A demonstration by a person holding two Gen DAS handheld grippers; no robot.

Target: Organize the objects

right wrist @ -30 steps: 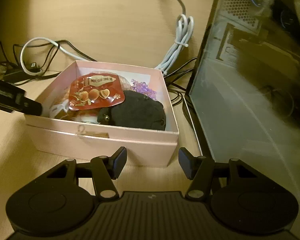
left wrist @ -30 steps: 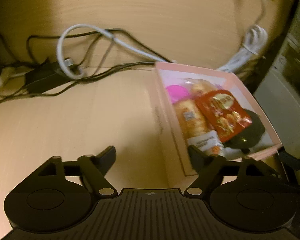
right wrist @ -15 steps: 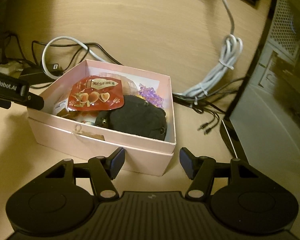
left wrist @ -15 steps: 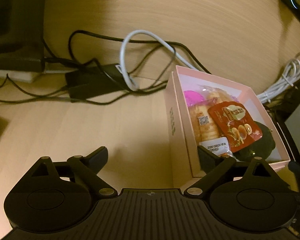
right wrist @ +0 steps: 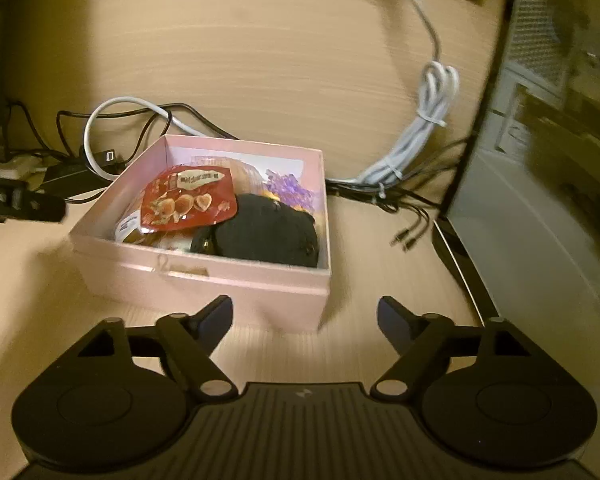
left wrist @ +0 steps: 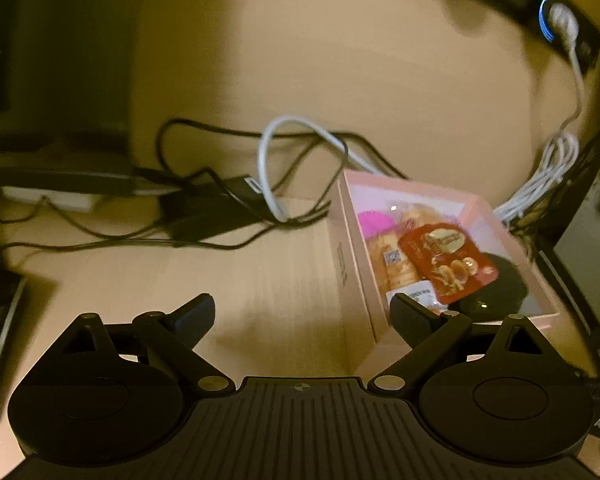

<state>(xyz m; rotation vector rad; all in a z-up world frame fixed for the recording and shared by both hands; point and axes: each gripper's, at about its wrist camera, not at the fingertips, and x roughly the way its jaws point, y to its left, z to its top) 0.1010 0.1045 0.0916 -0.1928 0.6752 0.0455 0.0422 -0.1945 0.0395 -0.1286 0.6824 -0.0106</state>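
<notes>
Left gripper (left wrist: pixel 302 316) is angled down at the desk (left wrist: pixel 260 280) with its jaws spread wide, nothing between them, pads clear of everything. Those jaws have just been opening. From this view the pink box (left wrist: pixel 346 264) sits to my right, on the desk, its near corner just behind my right-hand finger (left wrist: pixel 410 318). It looks roughly square, so I call no long axis; one corner points toward me. Inside, a red snack packet (left wrist: pixel 446 266) lies on top, long side running away from me, with wrapped pastries (left wrist: pixel 392 266) beside it, something pink (left wrist: pixel 374 220) at the back and a black soft item (left wrist: pixel 496 292) on the far side. Behind the box, a white cable loop (left wrist: pixel 268 168) and black cables (left wrist: pixel 204 184) tangle around a black adapter (left wrist: pixel 216 212). A bundled white cord (left wrist: pixel 540 184) hangs further right.

Over to the right wrist view: my right gripper (right wrist: pixel 305 318) also tilts down, released, jaws apart and empty, and they have just been opening too. The pink box (right wrist: pixel 204 280) stands just ahead, left of centre, its front wall facing me and not touching my fingers. Red packet (right wrist: pixel 188 200) on top, label end toward the back; black soft item (right wrist: pixel 268 236) beside it on the right; purple bits (right wrist: pixel 290 188) behind. My left gripper's finger (right wrist: pixel 32 206) pokes in from the left edge, near the box. A bundled white cord (right wrist: pixel 416 136) and loose black cable ends (right wrist: pixel 408 236) lie to the right, before a computer case (right wrist: pixel 540 200).
</notes>
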